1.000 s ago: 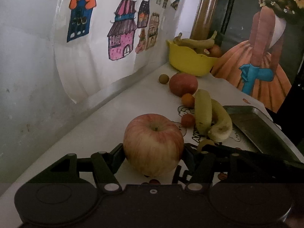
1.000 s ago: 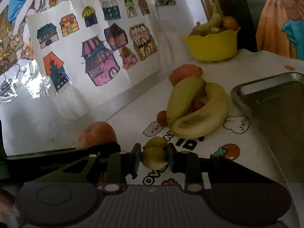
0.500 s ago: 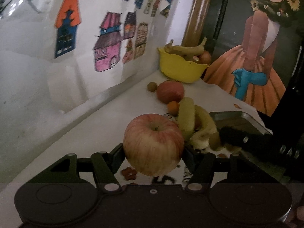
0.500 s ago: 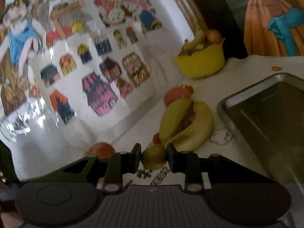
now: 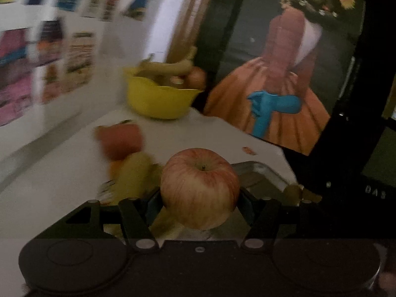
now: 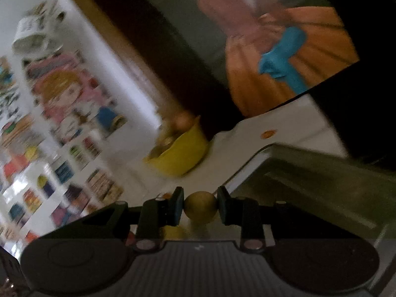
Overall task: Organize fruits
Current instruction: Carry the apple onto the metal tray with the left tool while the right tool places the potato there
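Two pairs of tongs, each clamped on one fruit: left tongs (image 5: 200, 199) half spread around a red-yellow apple (image 5: 200, 188), stem up, raised over the table (image 5: 49, 173) near the metal tray (image 5: 262, 173); right tongs (image 6: 200, 206) nearly closed on a small round yellow-green fruit (image 6: 200, 206), tilted, at the tray's edge. Farther back, blurred: yellow bowl (image 5: 158, 101) with bananas, a red fruit (image 5: 121, 141) and banana (image 5: 133, 173) loose on the table.

Blurred sheets of coloured house drawings (image 5: 74, 49) on the white wall, poster of a figure in an orange dress (image 5: 277, 94), white tablecloth (image 5: 61, 173)
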Action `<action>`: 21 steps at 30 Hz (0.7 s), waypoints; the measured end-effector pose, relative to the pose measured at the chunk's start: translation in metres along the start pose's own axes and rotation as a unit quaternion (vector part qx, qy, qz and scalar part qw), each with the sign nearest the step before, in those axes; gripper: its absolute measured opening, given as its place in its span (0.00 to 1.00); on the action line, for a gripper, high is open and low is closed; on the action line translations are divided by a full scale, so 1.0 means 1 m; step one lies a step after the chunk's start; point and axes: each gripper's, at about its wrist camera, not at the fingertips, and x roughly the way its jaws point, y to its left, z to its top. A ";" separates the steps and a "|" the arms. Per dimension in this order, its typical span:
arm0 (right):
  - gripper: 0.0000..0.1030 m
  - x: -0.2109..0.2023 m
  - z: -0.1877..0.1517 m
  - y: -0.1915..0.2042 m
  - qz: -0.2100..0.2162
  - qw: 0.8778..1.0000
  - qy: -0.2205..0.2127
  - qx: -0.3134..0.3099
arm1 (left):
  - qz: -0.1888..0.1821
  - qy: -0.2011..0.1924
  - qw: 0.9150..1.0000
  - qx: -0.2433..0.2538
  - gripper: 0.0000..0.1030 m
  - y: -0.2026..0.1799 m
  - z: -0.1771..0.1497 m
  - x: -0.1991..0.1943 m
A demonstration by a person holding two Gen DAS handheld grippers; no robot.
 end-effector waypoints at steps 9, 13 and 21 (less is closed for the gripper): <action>0.32 0.012 0.010 -0.036 -0.065 0.998 -0.013 0.024 | -0.026 0.030 0.999 0.028 0.64 -0.027 0.004 0.068; 0.32 0.017 0.008 -0.042 -0.075 0.997 0.000 0.031 | -0.025 0.055 0.998 0.026 0.64 -0.023 0.001 0.084; 0.32 0.024 0.004 -0.041 -0.088 0.996 0.020 0.026 | -0.023 0.064 0.997 0.041 0.64 -0.022 -0.003 0.092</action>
